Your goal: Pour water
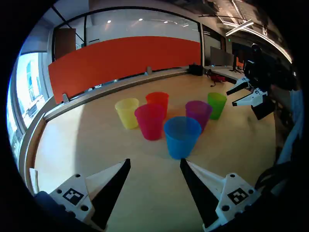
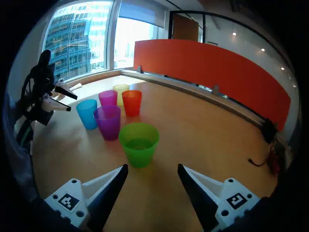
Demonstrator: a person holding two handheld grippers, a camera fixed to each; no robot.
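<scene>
A: Water (image 2: 139,144), where?
B: In the green cup (image 2: 139,154), on the worktop (image 2: 201,127) just ahead of my right hand-held gripper (image 2: 152,165), fingers spread, empty. My left hand-held gripper (image 1: 154,159), likewise spread and empty, faces the blue cup (image 1: 181,137), touching nothing.

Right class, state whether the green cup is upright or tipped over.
Upright: the green cup stands on its base on the table, rim facing up.

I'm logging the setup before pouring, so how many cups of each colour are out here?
yellow cup: 1
orange cup: 1
pink cup: 1
purple cup: 1
green cup: 1
blue cup: 1
Total: 6 cups
</scene>
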